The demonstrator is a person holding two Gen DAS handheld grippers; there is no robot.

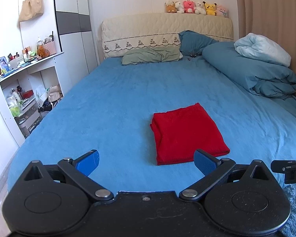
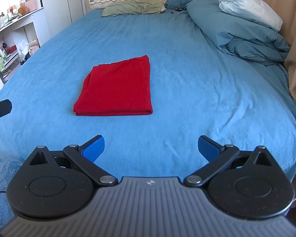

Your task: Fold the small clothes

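right claw (image 1: 286,167) cut off; folded red cloth (image 2: 116,90) layers unclear.

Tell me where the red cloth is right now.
The red cloth lies folded on the blue sheet near the bed's foot, ahead of both open claws; it sits right of centre in the left wrist view and left of centre in the right.
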